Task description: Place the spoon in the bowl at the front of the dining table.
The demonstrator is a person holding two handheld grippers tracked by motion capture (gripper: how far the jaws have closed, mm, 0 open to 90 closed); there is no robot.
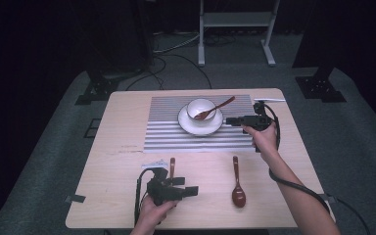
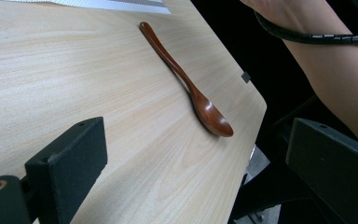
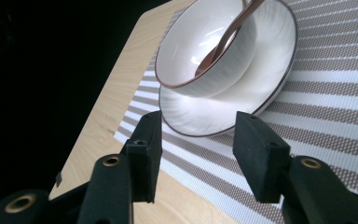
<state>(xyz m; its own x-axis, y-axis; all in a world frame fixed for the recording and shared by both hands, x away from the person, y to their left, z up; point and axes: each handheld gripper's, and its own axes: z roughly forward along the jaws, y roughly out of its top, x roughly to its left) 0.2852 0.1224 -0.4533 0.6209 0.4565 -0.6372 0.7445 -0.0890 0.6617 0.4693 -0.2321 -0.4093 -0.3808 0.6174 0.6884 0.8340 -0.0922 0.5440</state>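
A white bowl (image 1: 199,106) stands on a white plate (image 1: 190,126) on the striped placemat (image 1: 176,139), with a brown wooden spoon (image 1: 216,107) resting in it. My right gripper (image 1: 229,120) hovers open just right of the plate, jaws pointing at it. In the right gripper view the bowl (image 3: 205,42), plate (image 3: 223,112) and spoon (image 3: 228,32) lie just beyond my open right gripper (image 3: 199,122). A second wooden spoon (image 1: 237,183) lies on the bare table. My left gripper (image 1: 193,190) stands open, left of that spoon (image 2: 186,79); its jaws (image 2: 198,140) hold nothing.
A third brown spoon handle (image 1: 172,166) pokes out behind the left gripper. The table's front right corner (image 2: 256,100) is close to the second spoon. A white frame (image 1: 235,29) and dark stands sit on the floor beyond the table. The right forearm (image 2: 335,74) crosses over that corner.
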